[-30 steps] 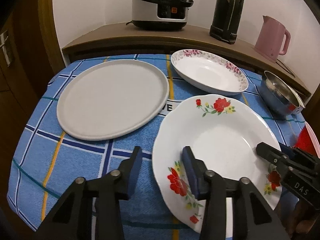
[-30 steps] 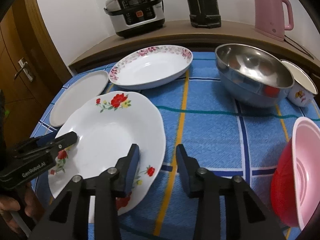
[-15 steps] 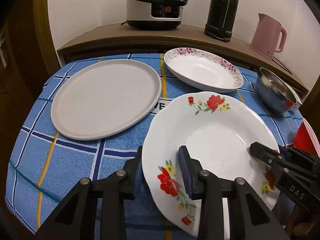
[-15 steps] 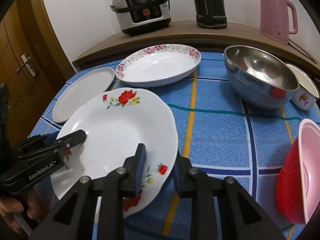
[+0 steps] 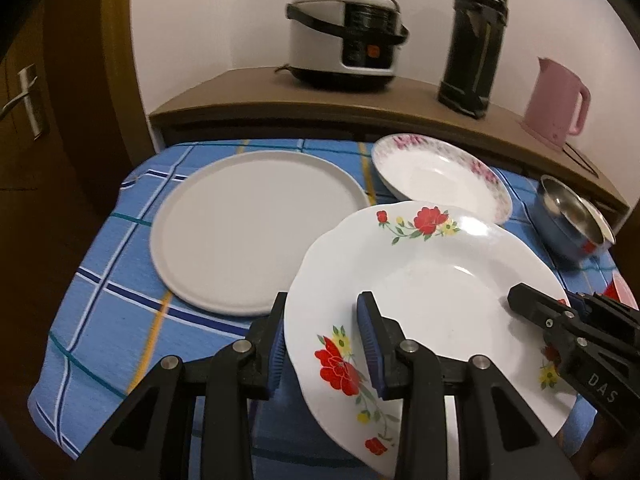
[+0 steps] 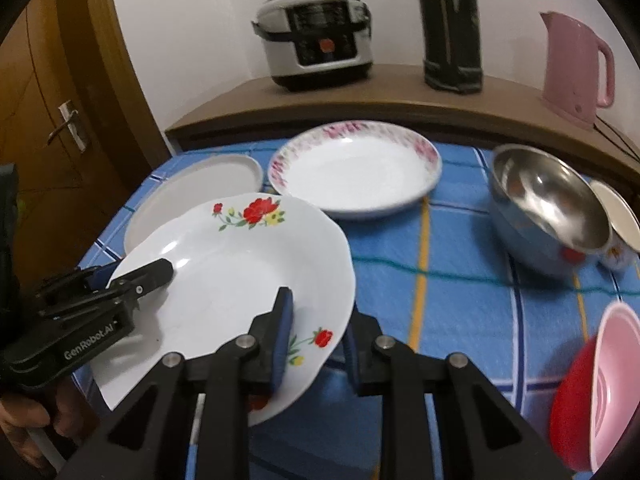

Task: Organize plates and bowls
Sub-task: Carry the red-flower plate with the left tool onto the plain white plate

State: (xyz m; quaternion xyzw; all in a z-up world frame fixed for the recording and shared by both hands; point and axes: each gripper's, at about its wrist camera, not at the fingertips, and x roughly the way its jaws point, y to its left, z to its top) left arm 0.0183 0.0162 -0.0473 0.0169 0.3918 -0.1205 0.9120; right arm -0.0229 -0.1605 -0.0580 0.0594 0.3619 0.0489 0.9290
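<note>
The left gripper (image 5: 326, 330) has its two blue-padded fingers (image 5: 370, 334) pinched on the near left rim of the flowered plate (image 5: 432, 276), one finger under the rim and one on the plate's face. The right gripper (image 6: 316, 328) pinches the same plate on its opposite rim, one finger on top and the other beneath the edge. Held between both grippers, the plate is tilted and appears raised off the blue checked tablecloth (image 6: 460, 300), with its far edge toward the other dishes.

Just beyond the plate on the left lies a flat grey plate (image 5: 252, 228); the flowered plate's left edge overlaps it in both views, though contact cannot be judged. Behind the flowered plate sits a deep plate with a pink flower border (image 6: 356, 168), resting on the cloth near the back of the table. To the right stands a steel bowl (image 6: 548, 204), with a white mug (image 6: 620, 228) just beside it on its far right. Near the right front corner a red bowl with a pink inside (image 6: 596, 396) is tipped on its side.

On the wooden shelf (image 5: 248, 92) behind the table stand a rice cooker (image 5: 344, 38), a dark flask (image 5: 474, 44) and a pink kettle (image 5: 556, 100).
</note>
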